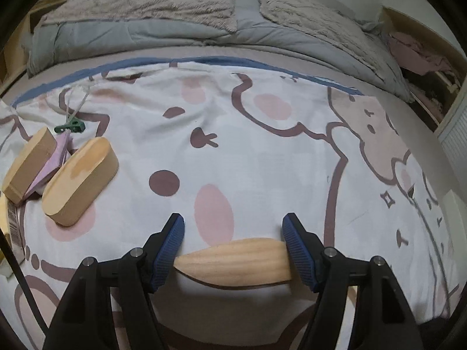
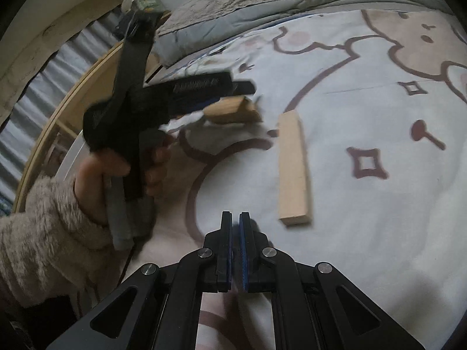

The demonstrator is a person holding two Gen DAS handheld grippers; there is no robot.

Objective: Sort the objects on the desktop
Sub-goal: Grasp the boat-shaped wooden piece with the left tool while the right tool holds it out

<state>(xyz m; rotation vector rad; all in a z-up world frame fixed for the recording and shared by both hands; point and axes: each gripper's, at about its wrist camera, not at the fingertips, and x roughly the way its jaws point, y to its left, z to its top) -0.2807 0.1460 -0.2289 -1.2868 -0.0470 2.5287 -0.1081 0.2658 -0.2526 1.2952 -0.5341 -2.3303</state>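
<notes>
My left gripper (image 1: pixel 233 221) hovers low over the cartoon-print bedsheet (image 1: pixel 262 151) with its blue pads wide apart. A pale wooden block with visible grain (image 1: pixel 233 264) lies across the gap near the base of the pads, which cover both its ends. In the right wrist view the same left gripper (image 2: pixel 242 89), blurred, is in a hand with that block (image 2: pixel 230 112) just under its fingers on the sheet. My right gripper (image 2: pixel 235 218) is shut with nothing in it. A long rectangular wooden block (image 2: pixel 292 172) lies flat just ahead of it, to the right.
Two oval wooden blocks (image 1: pixel 80 180) (image 1: pixel 29 163) lie at the left with pink paper (image 1: pixel 49 169) between them and a green clip (image 1: pixel 70 127) behind. A folded grey quilt (image 1: pixel 163 29) lines the far side. A fuzzy sleeve (image 2: pixel 35 233) and the wooden bed frame (image 2: pixel 58 110) are left.
</notes>
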